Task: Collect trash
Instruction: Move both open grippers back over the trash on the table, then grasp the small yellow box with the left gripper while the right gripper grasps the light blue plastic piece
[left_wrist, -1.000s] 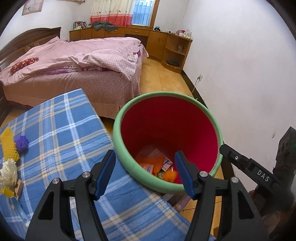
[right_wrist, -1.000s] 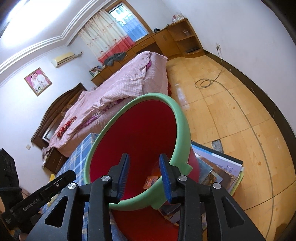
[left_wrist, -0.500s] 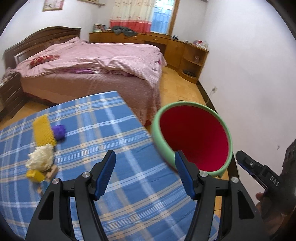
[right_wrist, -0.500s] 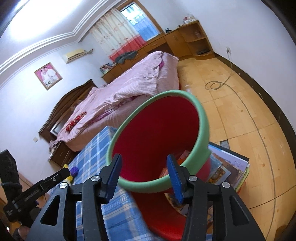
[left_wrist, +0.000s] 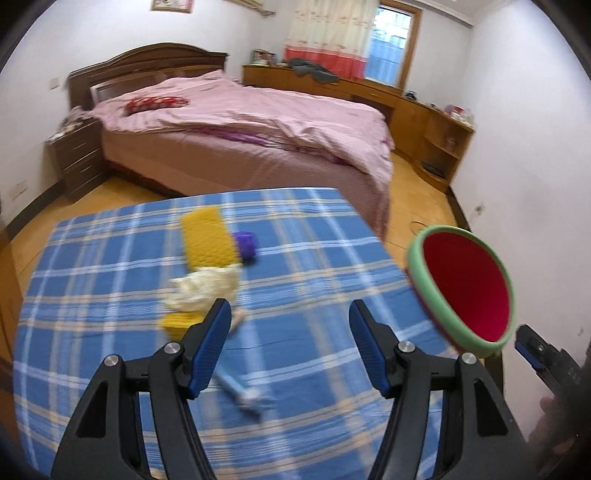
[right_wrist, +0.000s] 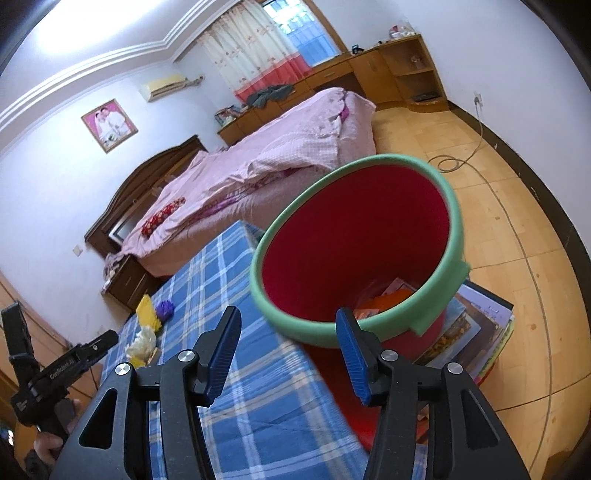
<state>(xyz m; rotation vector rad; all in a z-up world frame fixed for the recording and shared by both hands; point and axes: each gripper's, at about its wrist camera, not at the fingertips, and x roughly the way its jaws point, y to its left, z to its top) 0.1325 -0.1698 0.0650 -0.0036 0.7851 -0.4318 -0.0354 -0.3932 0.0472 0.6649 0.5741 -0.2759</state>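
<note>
A: Checked the left hand-held gripper?

B: Found it released, jaws wide, nothing between them. Angled down over the desk, most likely to line up on the litter lying there.

A: Which litter?

B: Counted a cream wad nearest the jaws, touching a yellow pad, with a purple lump just beside the pad. Spotted a small yellow block and a pale blue stick too, both blurred. Grouped together, so probably easy to take one by one.

A: And the right hand-held gripper?

B: Released as well; had just been opening its jaws, with nothing between them. Pointed at the mouth of the bin, not touching the rim.

A: Where was the bin?

B: Saw it just beside the desk's edge, apparently propped on a stack of books, probably to bring the rim near desk level and keep carries short. Noted orange wrappers already at the bottom.

A: Progress?

B: Judged it partway: some trash binned, the desk pile not yet touched.
</note>
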